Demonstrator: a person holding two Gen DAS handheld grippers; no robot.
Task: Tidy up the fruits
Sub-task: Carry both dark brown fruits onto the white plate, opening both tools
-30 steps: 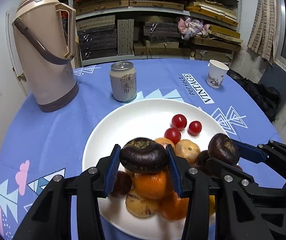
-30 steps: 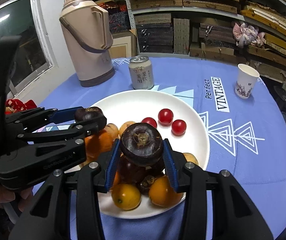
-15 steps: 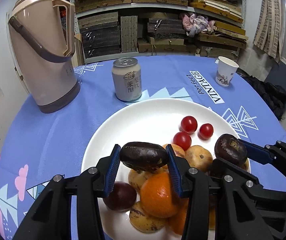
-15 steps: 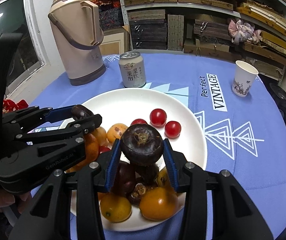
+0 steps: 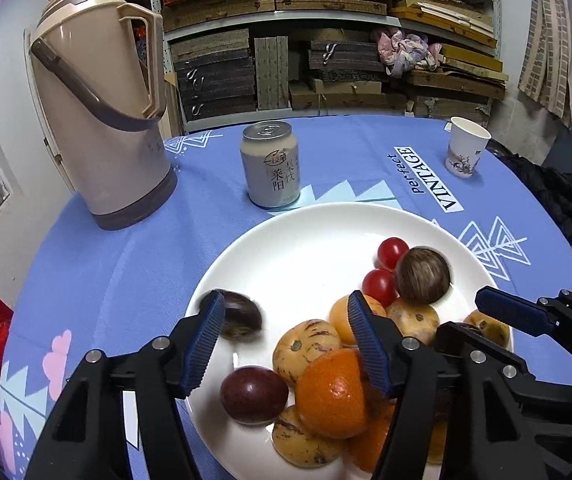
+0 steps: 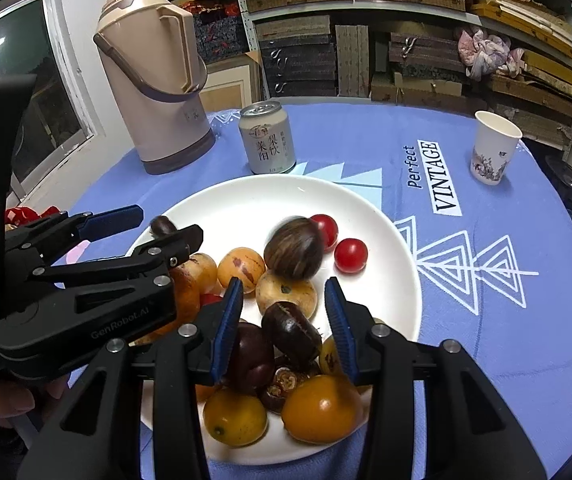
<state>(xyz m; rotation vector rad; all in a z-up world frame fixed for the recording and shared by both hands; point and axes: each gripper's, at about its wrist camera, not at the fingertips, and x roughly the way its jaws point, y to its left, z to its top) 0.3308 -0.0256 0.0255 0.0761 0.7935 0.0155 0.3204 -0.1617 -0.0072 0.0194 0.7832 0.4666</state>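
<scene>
A blue-clothed counter [image 5: 133, 264] carries a white plate [image 5: 298, 248]. Both the left gripper [image 5: 283, 334] and the right gripper [image 6: 283, 320] hang above it, jaws wide and empty; two blurred dark fruits [image 5: 241, 314] [image 6: 294, 248] on the plate seem dropped to sort them.

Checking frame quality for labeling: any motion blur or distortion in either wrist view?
Left wrist: the dark fruit by the left gripper and the brown fruit are motion-smeared; plate and can sharp. Right wrist: the brown fruit is blurred, pile below the right gripper crisp. Both views show fisheye bending and dark corners.
</scene>
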